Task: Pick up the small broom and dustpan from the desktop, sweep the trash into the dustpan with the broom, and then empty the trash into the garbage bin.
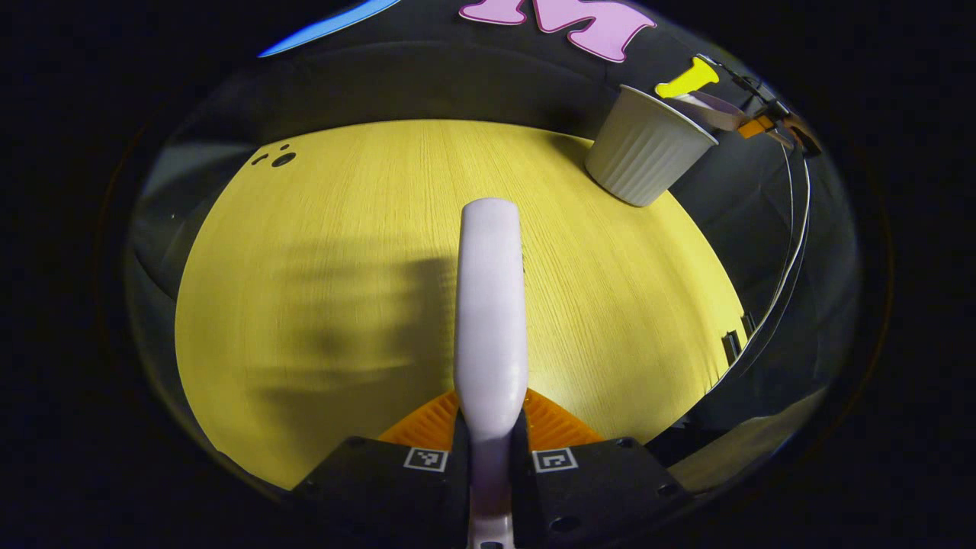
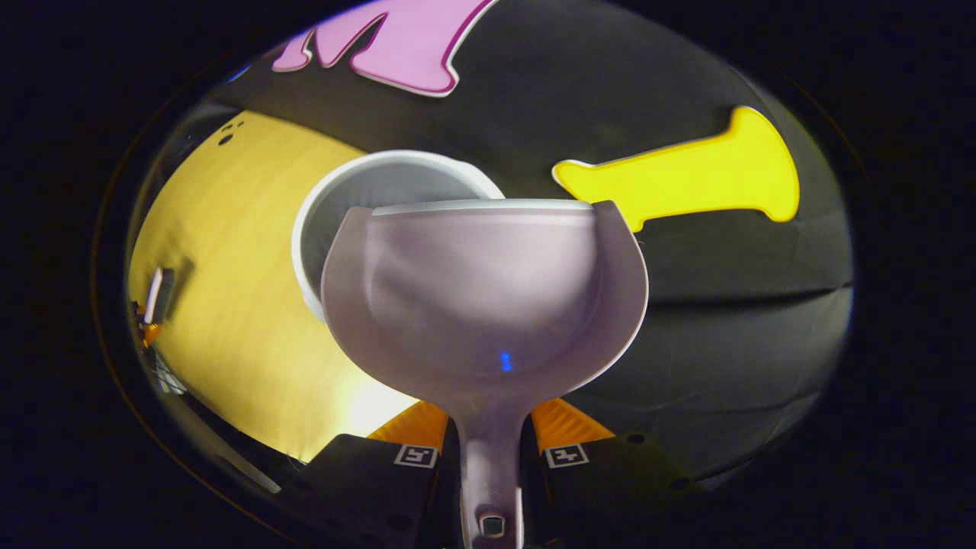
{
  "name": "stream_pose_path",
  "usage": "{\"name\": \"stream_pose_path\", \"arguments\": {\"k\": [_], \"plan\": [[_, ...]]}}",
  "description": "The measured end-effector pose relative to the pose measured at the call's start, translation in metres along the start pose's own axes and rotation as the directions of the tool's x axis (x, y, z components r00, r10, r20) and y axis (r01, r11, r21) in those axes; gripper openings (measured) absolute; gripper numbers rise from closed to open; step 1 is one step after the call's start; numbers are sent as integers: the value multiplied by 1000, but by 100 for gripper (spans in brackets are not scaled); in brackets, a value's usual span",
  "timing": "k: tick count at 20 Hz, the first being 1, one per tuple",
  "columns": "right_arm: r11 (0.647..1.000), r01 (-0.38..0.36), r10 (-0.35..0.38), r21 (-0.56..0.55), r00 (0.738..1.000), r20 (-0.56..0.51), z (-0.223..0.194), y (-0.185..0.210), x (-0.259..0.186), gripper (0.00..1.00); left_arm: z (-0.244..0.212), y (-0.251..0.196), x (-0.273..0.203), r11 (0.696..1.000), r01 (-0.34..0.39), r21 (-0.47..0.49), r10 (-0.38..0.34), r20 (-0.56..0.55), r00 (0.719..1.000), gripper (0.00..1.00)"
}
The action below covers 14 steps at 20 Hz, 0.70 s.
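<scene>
Lilac plastic in both jaws: the right gripper [image 2: 490, 450] clamps the dustpan [image 2: 484, 293] handle, pan raised at the bin [image 2: 366, 191] rim by the desk's [image 1: 320, 305] far edge. The left gripper [image 1: 490, 457] pinches the broom [image 1: 492, 305] above mid-desk. Emptying is on; the next move needs a forward tilt.

The left gripper [image 1: 490, 450] is clamped on the broom [image 1: 491, 305] — both fingers press its slim handle from either side, and it points forward over the desktop [image 1: 320, 290]. The right gripper [image 2: 492, 457] is closed on the dustpan [image 2: 484, 293] by its handle — pan held level, out ahead, at the desktop's far edge.
</scene>
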State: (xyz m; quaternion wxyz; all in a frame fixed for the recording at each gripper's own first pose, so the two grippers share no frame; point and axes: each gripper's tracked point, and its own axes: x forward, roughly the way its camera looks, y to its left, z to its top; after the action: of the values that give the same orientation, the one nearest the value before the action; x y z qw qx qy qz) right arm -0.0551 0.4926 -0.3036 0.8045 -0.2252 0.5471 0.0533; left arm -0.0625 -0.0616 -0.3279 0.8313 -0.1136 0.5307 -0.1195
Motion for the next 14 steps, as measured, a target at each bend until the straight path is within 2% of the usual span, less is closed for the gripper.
{"name": "stream_pose_path", "arguments": {"k": [4, 6, 7, 9, 10, 12, 14], "plan": [[994, -76, 65, 85, 990, 125, 0, 17, -33, 36, 11, 3, -3, 1000, -17, 13, 17, 9, 1000, 24], [990, -109, 93, 85, 980, 173, -5, 30, -48, 40, 13, 4, -3, 999, -26, 19, 26, 10, 1000, 26], [989, -127, 109, 80, 976, 190, -9, 36, -54, 36, 16, 6, -3, 999, -32, 26, 32, 13, 999, 26], [983, -172, 154, 66, 964, 215, -16, 58, -59, 36, 19, 6, -2, 998, -39, 39, 38, 15, 999, 26], [980, -192, 175, 57, 959, 222, -19, 69, -60, 39, 20, 6, -1, 998, -42, 43, 42, 14, 999, 26], [974, -223, 210, 32, 950, 230, -27, 93, -63, 36, 24, 8, -1, 997, -54, 50, 53, 14, 999, 24], [968, -248, 236, 19, 939, 251, -34, 116, -65, 40, 27, 10, 0, 996, -66, 56, 65, 18, 998, 26]]}}
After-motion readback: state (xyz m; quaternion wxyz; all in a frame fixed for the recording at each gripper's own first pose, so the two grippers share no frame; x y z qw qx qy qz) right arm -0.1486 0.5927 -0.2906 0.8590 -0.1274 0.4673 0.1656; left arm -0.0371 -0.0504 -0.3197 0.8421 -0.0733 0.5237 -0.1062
